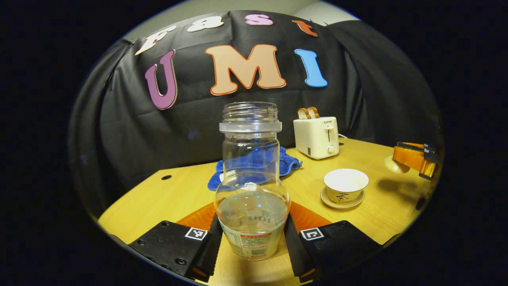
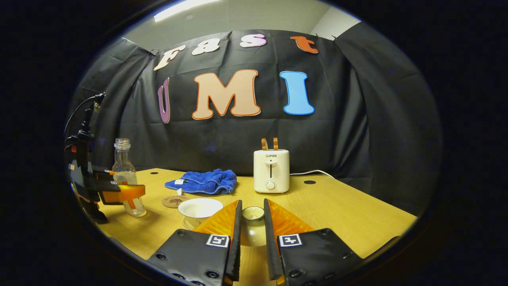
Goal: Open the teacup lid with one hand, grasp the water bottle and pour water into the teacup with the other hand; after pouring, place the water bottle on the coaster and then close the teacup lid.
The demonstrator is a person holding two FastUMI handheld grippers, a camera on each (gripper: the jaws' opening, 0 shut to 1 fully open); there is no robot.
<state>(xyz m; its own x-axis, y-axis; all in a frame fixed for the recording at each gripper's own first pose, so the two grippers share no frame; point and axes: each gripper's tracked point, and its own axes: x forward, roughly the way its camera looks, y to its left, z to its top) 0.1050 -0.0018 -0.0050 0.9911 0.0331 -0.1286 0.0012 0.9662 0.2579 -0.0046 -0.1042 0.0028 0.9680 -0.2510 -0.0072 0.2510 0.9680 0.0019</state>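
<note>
A clear, uncapped water bottle (image 1: 251, 186), holding water in its lower part, stands upright between my left gripper's (image 1: 252, 224) fingers, which press on its lower sides. To the right, the white teacup (image 1: 345, 183) sits open on its saucer (image 1: 337, 203). In the right gripper view, my right gripper (image 2: 252, 208) is shut on the white teacup lid (image 2: 253, 230), held just right of the teacup (image 2: 199, 208). A round coaster (image 2: 174, 201) lies behind the cup. The bottle (image 2: 124, 174) and left gripper (image 2: 119, 192) are at far left. The right gripper (image 1: 416, 159) with the lid (image 1: 393, 164) hovers beyond the cup.
A white toaster (image 2: 271, 171) with two bread slices stands at the back of the wooden table (image 2: 337, 214). A crumpled blue cloth (image 2: 204, 182) lies to its left. The black booth wall closes off the back and sides.
</note>
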